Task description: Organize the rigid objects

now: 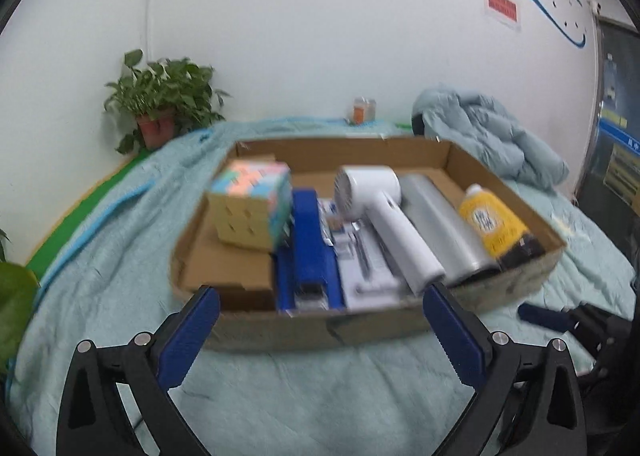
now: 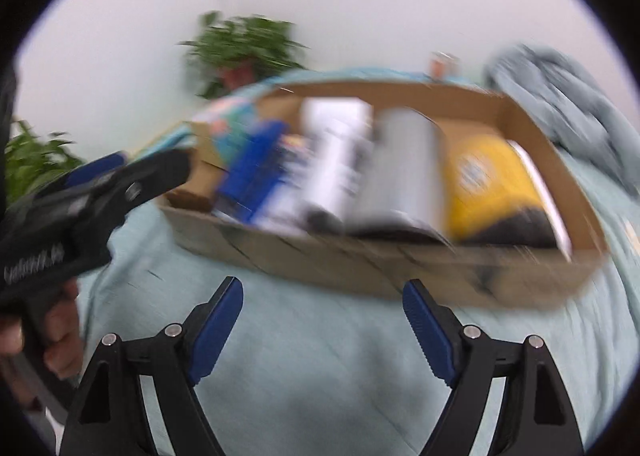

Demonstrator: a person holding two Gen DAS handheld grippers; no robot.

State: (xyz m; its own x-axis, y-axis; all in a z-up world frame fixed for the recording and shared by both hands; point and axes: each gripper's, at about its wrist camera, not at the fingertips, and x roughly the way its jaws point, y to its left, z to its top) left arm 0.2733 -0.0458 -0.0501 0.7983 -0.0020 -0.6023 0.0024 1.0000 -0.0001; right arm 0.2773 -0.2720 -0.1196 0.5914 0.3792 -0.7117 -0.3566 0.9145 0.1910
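My left gripper (image 1: 320, 298) hangs in front of the near wall of a shallow cardboard box (image 1: 460, 159), its blue pads spread wide with nothing between them, the tips just level with that near wall. My right gripper (image 2: 323, 294) is also spread apart and empty, held over the pale teal quilt (image 1: 280, 396) a little short of the same box; that view is badly smeared, so I read fine detail only from the left camera. The box lies on the quilt and everything I have been sorting sits inside it. At its left end a pastel puzzle cube (image 1: 252, 207) rests on a small brown carton (image 1: 228, 270). Just right of that lies a blue stapler (image 1: 308, 252), running near to far. Next comes a white printed package (image 1: 362, 268), partly covered by a white hair dryer (image 1: 384, 215) whose handle points toward me. A silver cylinder (image 1: 444, 232) lies right beside the dryer, and a yellow bottle with a dark end (image 1: 494, 225) fills the right end. Behind the box, against the white wall, stands a potted plant (image 1: 160, 103) at the far left, a small jar (image 1: 362, 109) in the middle, and a crumpled pale blue jacket (image 1: 492, 135) at the far right. In the right camera my left hand (image 2: 60, 340) shows at the left edge, gripping its tool's handle.
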